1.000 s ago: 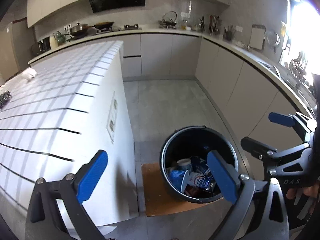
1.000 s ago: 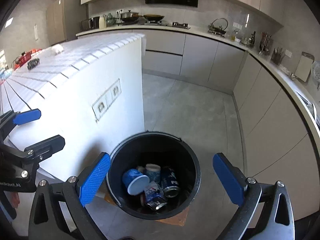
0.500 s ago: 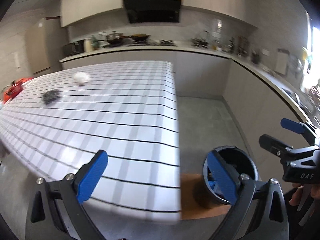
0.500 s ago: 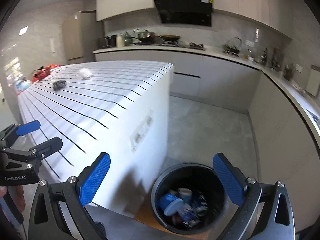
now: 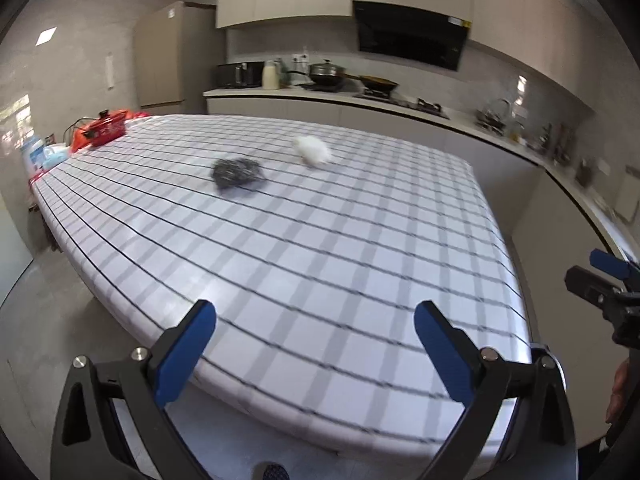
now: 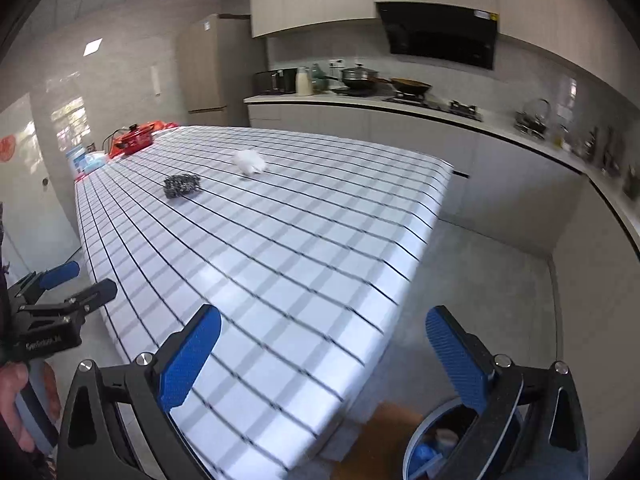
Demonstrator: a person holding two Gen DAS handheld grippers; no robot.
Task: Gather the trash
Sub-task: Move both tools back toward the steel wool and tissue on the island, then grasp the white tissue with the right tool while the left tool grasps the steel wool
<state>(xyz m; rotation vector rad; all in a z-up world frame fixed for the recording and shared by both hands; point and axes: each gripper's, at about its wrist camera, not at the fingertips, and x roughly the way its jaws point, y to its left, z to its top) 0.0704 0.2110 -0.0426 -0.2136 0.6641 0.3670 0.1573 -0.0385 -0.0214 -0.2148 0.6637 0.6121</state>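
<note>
Kitchen fills both wrist views, and the big change is where the cameras point: a second ago both looked down into the black bin on the floor, whereas now they have swung up across the checked counter, with the bin only a sliver at the bottom of the right view, already holding cups and cans. That suggests a drop is done and the next pickup is starting. The left claw stands wide with nothing between its blue pads, and the right claw is likewise wide and empty. Two pieces of trash are left far across the counter, well apart from both claws: a dark scrunched wad and, just beyond it, a smaller white crumpled tissue. A red pot sits past the counter's far left corner. Either claw must travel a good way forward to reach them.
</note>
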